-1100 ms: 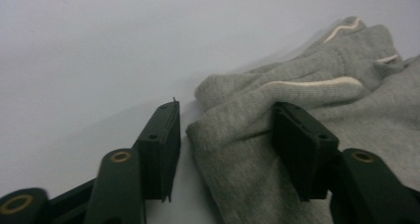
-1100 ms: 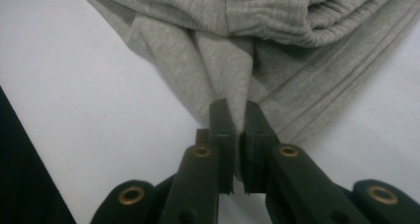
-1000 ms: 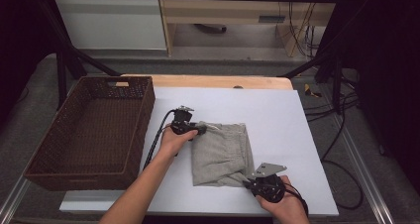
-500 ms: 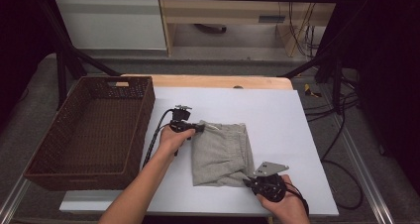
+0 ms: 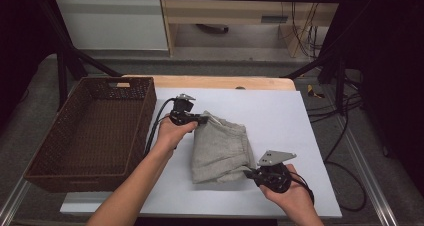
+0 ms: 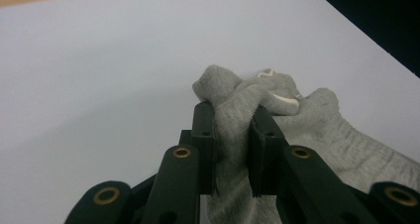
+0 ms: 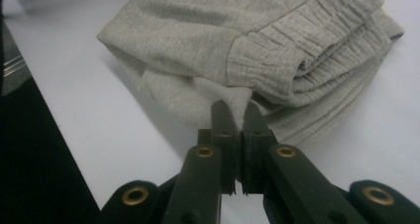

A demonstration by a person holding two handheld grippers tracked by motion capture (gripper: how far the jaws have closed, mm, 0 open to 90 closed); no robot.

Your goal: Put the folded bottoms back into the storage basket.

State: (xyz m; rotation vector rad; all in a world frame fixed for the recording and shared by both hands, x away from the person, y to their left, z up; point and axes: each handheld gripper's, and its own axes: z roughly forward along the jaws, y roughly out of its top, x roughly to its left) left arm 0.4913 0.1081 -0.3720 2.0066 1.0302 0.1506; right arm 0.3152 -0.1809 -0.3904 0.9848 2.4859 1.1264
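Observation:
A folded grey garment [image 5: 220,148] with a gathered elastic band lies on the white table top [image 5: 280,116]. My left gripper [image 5: 204,120] is shut on a bunched far-left corner of the grey garment [image 6: 233,115], its jaws having just closed on the cloth. My right gripper [image 5: 248,174] is shut on the near-right edge of the grey garment [image 7: 277,40], pinching a thin fold between its jaws. Both held corners are lifted a little off the table while the middle still rests on it.
A dark woven basket [image 5: 60,156] stands at the table's left, beside my left forearm. A wooden strip [image 5: 220,82] runs along the far edge. Cables [image 5: 330,111] trail off the right side. Bare white surface lies right of the garment.
Both grippers have risen, pulling the garment's two held corners up. The left jaws have closed onto the far corner of the cloth.

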